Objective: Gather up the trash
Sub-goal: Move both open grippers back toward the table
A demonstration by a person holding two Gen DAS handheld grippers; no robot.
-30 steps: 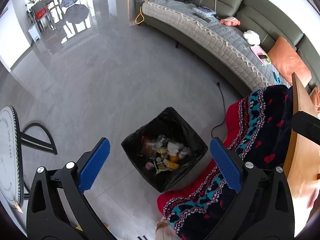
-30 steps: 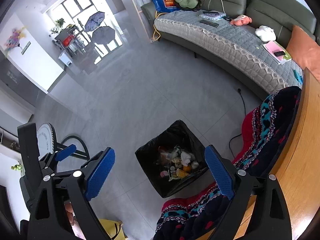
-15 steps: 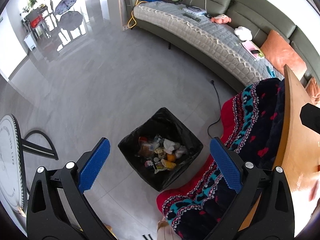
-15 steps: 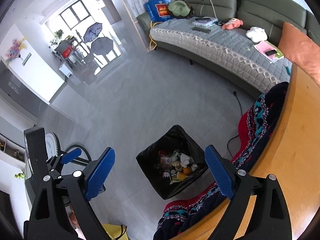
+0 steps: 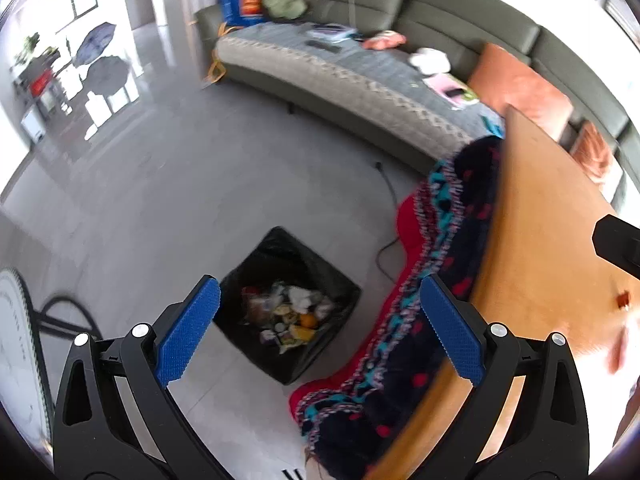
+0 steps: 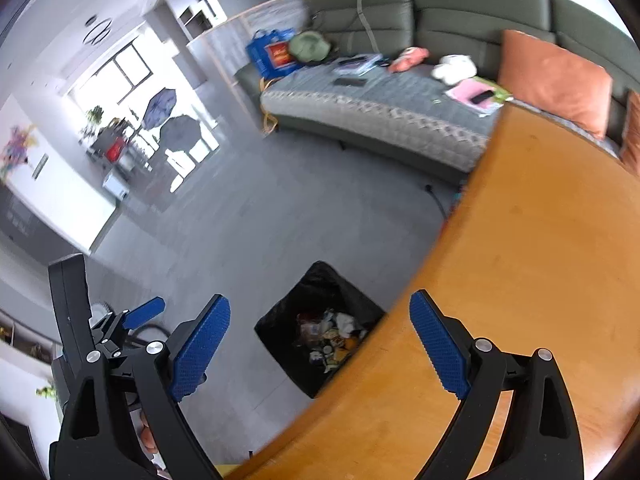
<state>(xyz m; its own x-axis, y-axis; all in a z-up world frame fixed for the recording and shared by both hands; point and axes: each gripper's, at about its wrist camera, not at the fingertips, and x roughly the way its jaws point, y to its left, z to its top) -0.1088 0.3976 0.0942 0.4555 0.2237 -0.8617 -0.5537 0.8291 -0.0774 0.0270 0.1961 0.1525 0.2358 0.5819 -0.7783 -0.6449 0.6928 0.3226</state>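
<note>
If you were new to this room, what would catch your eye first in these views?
Probably the black-lined trash bin on the grey floor, already holding wrappers and scraps. Beside it, a bright patterned blanket hangs off the wooden table. Behind runs a long green sofa with an orange cushion.

The left gripper [image 5: 318,320] hangs with jaws wide and empty above the black-lined trash bin [image 5: 344,292] on the floor, beside the blanket-draped [image 5: 452,248] edge of the wooden table [image 5: 540,240].
</note>
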